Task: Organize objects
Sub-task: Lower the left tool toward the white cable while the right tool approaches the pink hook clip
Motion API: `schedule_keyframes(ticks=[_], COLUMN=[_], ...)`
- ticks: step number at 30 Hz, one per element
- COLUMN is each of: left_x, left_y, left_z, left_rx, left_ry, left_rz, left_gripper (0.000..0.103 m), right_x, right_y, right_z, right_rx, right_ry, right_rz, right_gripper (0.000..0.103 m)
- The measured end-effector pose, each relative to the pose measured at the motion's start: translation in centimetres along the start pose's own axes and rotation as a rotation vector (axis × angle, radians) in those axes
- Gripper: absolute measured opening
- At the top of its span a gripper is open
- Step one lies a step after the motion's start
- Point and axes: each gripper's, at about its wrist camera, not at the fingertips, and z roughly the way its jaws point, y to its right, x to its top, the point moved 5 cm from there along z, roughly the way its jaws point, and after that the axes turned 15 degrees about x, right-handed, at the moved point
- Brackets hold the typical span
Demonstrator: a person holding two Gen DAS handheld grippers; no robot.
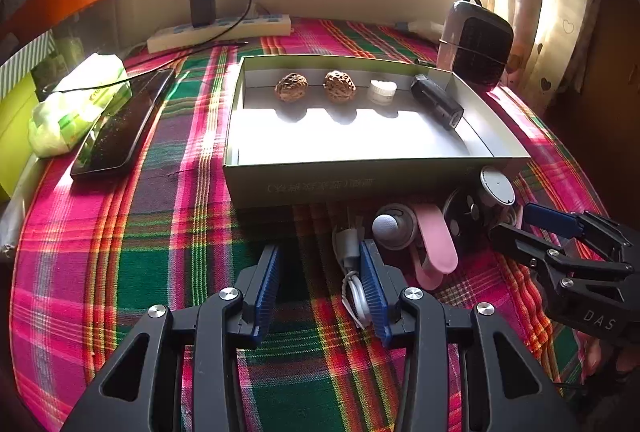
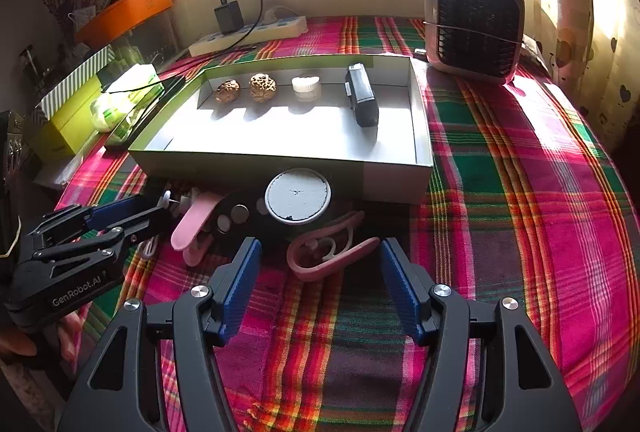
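1. Both grippers hover low over the plaid tablecloth (image 2: 500, 171), on the near side of the shallow box (image 2: 422, 135).
2. The left gripper (image 1: 320, 284) has its blue pads spread apart, nothing between them; a coiled white cable (image 1: 354, 286) lies right beside its right pad, touching or nearly so.
3. The right gripper (image 2: 316, 284) is spread wide too, holding nothing, with the pink ear-hook piece (image 2: 320, 258) lying on the cloth just ahead, between its fingertips.
4. Inside the box, along the far wall, sits a neat row: two walnuts (image 2: 228, 90) (image 2: 263, 87), a small white jar (image 2: 306, 87), then a black rectangular device (image 2: 360, 97) angled toward the near side.
5. Still outside, packed against the box's near wall: a round white-topped disc (image 2: 298, 195) resting on a black base, a pink clip-like object (image 2: 192, 224), and a grey-tipped round gadget (image 1: 394, 226) next to it.
6. Off to the left lie a black phone (image 1: 120, 127) and a tissue pack (image 1: 76, 99); a power strip (image 1: 220, 31) with a black charger runs along the wall.
7. A small heater (image 2: 474, 27) stands at the far right corner.
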Motion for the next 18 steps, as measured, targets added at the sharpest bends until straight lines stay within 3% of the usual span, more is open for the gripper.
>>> schedule_keyframes(ticks=[18], left_x=[0.0], left_y=[-0.3], left_z=[-0.1], left_rx=[-0.025], left_ry=[0.004], left_rz=[-0.016], left_gripper=[0.038], right_x=[-1.3], right_y=[4.4], right_z=[-2.4], right_rx=[-0.151], right_ry=[0.013], right_rz=[0.098], right_gripper=[0.062])
